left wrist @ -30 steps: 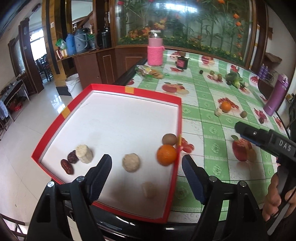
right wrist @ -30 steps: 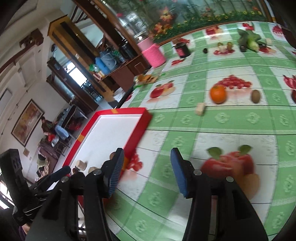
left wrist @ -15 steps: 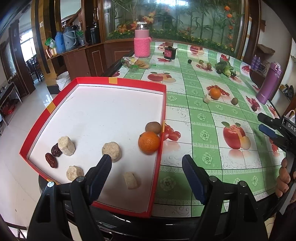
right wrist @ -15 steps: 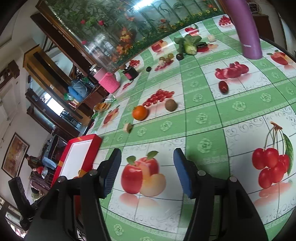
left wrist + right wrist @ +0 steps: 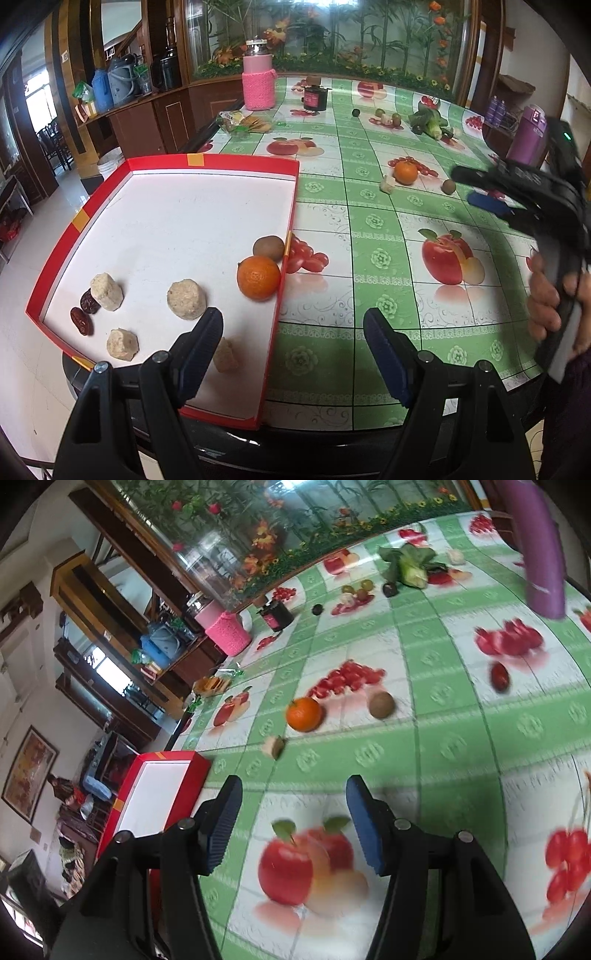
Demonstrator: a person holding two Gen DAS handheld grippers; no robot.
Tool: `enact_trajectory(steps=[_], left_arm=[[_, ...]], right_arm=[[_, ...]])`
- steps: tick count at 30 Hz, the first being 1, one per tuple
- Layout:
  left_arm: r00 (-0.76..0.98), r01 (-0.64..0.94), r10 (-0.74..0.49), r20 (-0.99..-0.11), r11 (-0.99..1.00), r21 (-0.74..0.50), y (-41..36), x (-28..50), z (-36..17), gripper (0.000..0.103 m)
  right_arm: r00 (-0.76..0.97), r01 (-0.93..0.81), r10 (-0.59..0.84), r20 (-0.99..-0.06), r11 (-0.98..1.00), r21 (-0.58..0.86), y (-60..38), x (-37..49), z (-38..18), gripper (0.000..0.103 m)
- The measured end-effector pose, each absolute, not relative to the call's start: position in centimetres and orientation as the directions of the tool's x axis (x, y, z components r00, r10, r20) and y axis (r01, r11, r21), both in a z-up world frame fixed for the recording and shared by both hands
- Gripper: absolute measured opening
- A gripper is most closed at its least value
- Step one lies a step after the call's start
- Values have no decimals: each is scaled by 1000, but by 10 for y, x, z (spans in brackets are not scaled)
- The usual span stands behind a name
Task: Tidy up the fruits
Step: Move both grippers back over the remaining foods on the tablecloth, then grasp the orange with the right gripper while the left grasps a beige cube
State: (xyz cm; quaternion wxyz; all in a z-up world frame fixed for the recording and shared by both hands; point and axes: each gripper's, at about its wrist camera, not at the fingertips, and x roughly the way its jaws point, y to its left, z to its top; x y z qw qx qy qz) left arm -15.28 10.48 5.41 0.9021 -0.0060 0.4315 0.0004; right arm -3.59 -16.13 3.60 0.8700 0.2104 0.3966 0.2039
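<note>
Where left finger (image 5: 201,345) crosses tray (image 5: 236,161), beige chunk (image 5: 225,355) half-hidden.

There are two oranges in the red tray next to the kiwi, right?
No, only one orange sits in the red tray beside the kiwi. The left wrist view shows it. The other orange lies out on the table.

A home dining room: fruit-print tablecloth (image 5: 373,221), wooden cabinets (image 5: 147,118).

Left wrist view: low at desk (image 5: 373,221) edge, facing red tray (image 5: 207,161). Right wrist view: tilted, farther right. Shared: tray (image 5: 173,757), loose orange (image 5: 405,172) (image 5: 304,714).
</note>
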Motion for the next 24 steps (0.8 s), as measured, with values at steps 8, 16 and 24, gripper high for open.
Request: enact_trajectory(steps=[8, 16, 24], left_arm=[[649, -2, 7, -761, 1000, 8, 102, -144, 66, 78], [641, 6, -4, -767, 1000, 0, 96, -126, 63, 78], [621, 33, -6, -784, 999, 18, 80, -104, 56, 78]], right_arm=[[644, -183, 388, -659, 915, 360, -113, 25, 38, 60], [644, -153, 292, -708, 955, 255, -94, 47, 18, 60], [613, -169, 267, -744, 964, 206, -94, 53, 12, 37]])
